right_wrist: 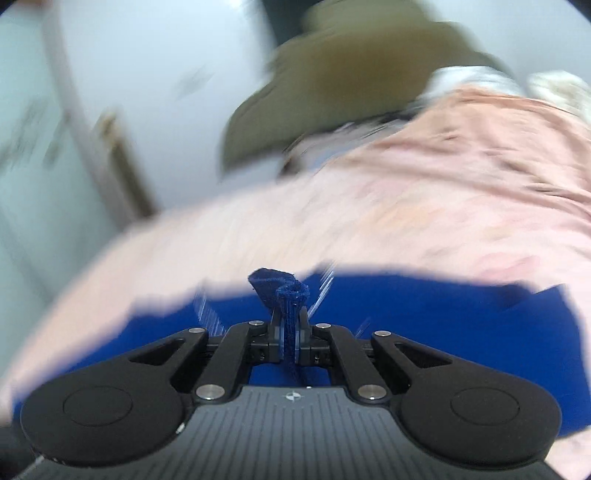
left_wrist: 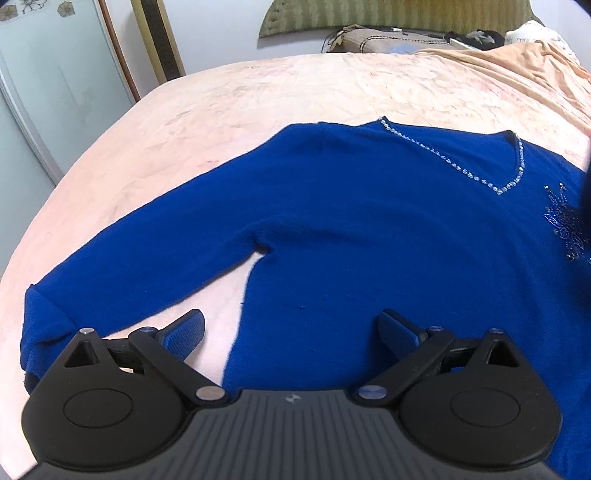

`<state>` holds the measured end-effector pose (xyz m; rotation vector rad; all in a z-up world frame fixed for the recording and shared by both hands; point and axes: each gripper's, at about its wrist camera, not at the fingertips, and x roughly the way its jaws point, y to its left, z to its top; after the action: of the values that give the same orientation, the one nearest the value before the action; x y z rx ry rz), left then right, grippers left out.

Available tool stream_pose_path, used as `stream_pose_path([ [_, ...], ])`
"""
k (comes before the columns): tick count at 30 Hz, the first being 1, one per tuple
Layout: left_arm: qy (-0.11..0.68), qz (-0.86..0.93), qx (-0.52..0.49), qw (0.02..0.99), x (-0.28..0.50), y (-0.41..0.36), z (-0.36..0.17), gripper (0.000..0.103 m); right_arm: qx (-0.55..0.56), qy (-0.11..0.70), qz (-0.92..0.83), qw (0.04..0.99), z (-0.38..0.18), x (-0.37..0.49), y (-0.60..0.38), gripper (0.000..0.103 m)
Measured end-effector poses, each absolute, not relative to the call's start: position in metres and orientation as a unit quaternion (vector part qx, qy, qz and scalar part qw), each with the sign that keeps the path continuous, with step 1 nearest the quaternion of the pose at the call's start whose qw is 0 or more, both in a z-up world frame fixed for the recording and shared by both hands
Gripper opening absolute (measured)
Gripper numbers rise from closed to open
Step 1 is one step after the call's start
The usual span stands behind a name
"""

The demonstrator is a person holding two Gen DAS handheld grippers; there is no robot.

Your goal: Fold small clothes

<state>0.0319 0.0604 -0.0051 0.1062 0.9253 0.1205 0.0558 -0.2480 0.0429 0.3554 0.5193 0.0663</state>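
Right wrist: tongs (right_wrist: 291,332) pinch fuzzy blue knit sweater (right_wrist: 443,332), bunched.

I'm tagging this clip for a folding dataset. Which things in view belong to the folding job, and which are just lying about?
Part of the job:
- blue knit V-neck sweater with beaded neckline, spread on the bed
- right gripper, shut on a bunch of sweater fabric
- left gripper, open above the sweater

Just lying about:
- pink bedspread
- olive quilted headboard
- patterned pillow
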Motion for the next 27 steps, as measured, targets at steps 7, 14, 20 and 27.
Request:
stream_pose_path([
  [7,0.439,0.063,0.033,0.896,0.032,0.080,-0.004,0.101,0.210,0.189,0.017,0.959,0.090,0.077,-0.229,0.008],
  [14,0.434,0.083,0.041,0.896,0.028,0.098,-0.004,0.101,0.220,0.263,0.092,0.935,0.045,0.115,-0.147,0.008],
  [20,0.443,0.089,0.029,0.892,0.030,0.109,-0.010,0.101,0.204,0.306,0.124,0.922,0.021,0.115,-0.098,0.008],
  [27,0.448,0.096,0.015,0.889,0.033,0.121,-0.016,0.101,0.201,0.302,0.156,0.919,0.028,0.095,-0.076,0.008],
])
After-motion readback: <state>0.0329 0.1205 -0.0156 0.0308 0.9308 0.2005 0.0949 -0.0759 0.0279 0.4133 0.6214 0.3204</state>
